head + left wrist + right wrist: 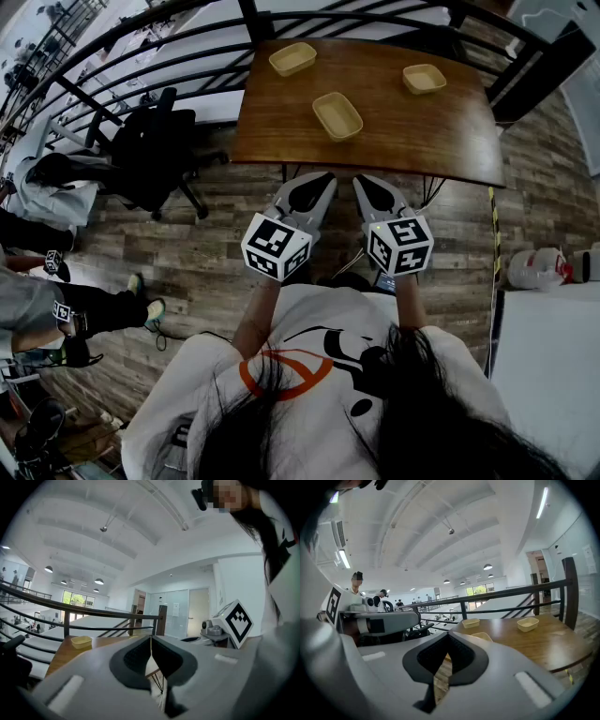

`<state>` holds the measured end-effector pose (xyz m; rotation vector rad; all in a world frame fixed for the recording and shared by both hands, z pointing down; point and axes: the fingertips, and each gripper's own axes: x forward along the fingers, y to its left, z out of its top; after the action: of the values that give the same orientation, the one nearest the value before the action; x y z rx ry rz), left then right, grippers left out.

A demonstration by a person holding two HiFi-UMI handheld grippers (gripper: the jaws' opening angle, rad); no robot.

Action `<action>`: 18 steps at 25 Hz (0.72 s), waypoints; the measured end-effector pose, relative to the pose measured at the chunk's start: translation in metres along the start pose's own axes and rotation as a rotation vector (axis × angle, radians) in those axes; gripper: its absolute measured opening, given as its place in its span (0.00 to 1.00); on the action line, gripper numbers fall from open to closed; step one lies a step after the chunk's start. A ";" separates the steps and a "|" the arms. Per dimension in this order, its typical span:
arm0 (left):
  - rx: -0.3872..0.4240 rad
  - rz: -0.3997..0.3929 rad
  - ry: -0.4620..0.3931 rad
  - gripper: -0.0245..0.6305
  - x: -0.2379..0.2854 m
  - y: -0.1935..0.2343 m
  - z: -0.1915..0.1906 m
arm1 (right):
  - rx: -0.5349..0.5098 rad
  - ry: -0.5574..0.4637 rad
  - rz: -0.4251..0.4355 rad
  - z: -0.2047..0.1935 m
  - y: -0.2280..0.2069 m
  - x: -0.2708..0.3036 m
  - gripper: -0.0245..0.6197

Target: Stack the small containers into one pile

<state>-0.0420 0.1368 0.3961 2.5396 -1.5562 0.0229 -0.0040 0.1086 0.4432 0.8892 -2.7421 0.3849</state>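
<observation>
Three small pale-yellow containers lie apart on the brown wooden table (441, 131): one at the far left (292, 58), one near the middle (337, 116), one at the far right (424, 78). My left gripper (322, 178) and right gripper (364, 183) are held side by side before the table's near edge, short of it, both shut and empty. In the right gripper view the jaws (448, 634) meet at the tips, with containers (470, 622) (528, 624) beyond. In the left gripper view the jaws (151, 639) touch, and one container (81, 641) shows at the left.
A black railing (169, 56) runs behind and to the left of the table. A black office chair (150, 155) stands on the wood-plank floor to the left. People stand at the left edge (37, 291). A white surface (548, 375) lies at the right.
</observation>
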 end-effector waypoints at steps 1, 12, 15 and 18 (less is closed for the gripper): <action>0.000 0.003 0.002 0.04 0.001 0.000 -0.001 | 0.001 0.000 0.002 0.000 -0.001 0.000 0.07; 0.000 0.030 0.026 0.04 0.009 -0.006 -0.010 | 0.019 0.016 0.004 -0.012 -0.016 -0.004 0.07; 0.002 0.044 0.029 0.04 0.011 -0.007 -0.011 | 0.026 0.022 0.014 -0.016 -0.021 -0.005 0.07; -0.001 0.060 0.035 0.04 0.012 -0.007 -0.013 | 0.032 0.030 0.024 -0.019 -0.026 -0.004 0.07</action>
<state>-0.0296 0.1316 0.4091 2.4772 -1.6187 0.0738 0.0168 0.0963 0.4642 0.8518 -2.7282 0.4435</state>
